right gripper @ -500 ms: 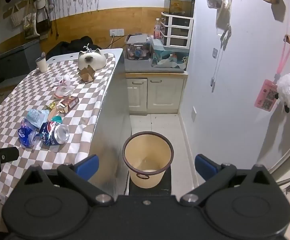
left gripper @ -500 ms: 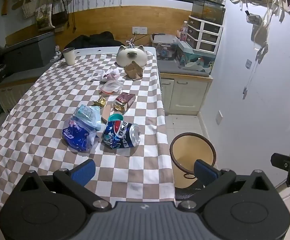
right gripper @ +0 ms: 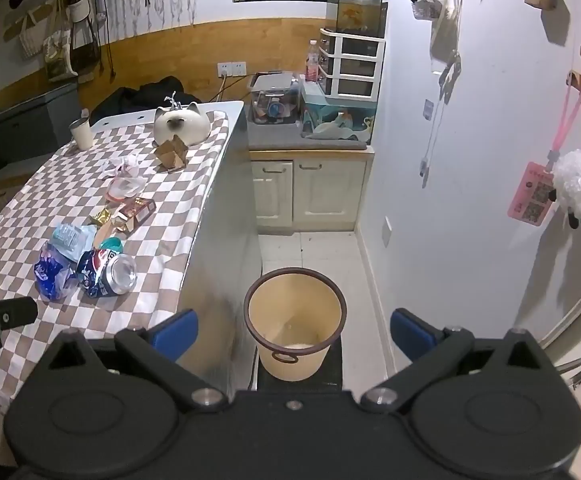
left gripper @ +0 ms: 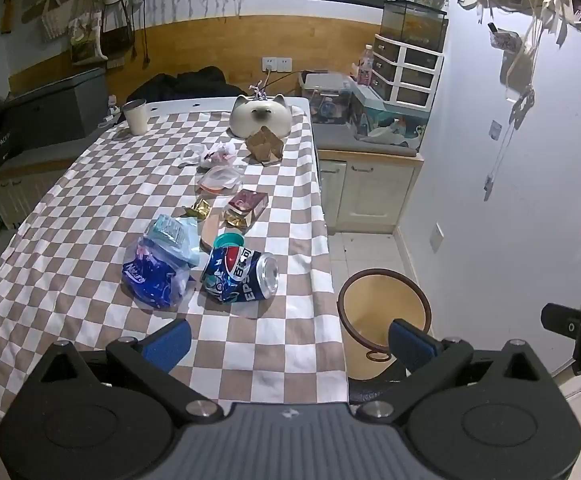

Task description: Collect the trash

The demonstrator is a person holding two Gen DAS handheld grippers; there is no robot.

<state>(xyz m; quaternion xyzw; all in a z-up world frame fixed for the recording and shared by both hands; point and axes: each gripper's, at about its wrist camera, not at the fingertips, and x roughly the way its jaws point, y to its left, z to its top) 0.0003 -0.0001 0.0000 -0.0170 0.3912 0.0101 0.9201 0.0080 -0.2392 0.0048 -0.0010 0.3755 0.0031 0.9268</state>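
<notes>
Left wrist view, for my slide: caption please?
Open hand-held gripper above crushed cola can on checkered table, bin beside.

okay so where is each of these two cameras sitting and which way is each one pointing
Left wrist: on the left gripper, angled down over the checkered table at the crushed can; its open blue fingers show.
Right wrist: on the right gripper, angled down at the bin on the floor beside the table; its open fingers show.
Shared: can, bin, table, cat-shaped dish; each glimpses the other gripper at its edge.
</notes>
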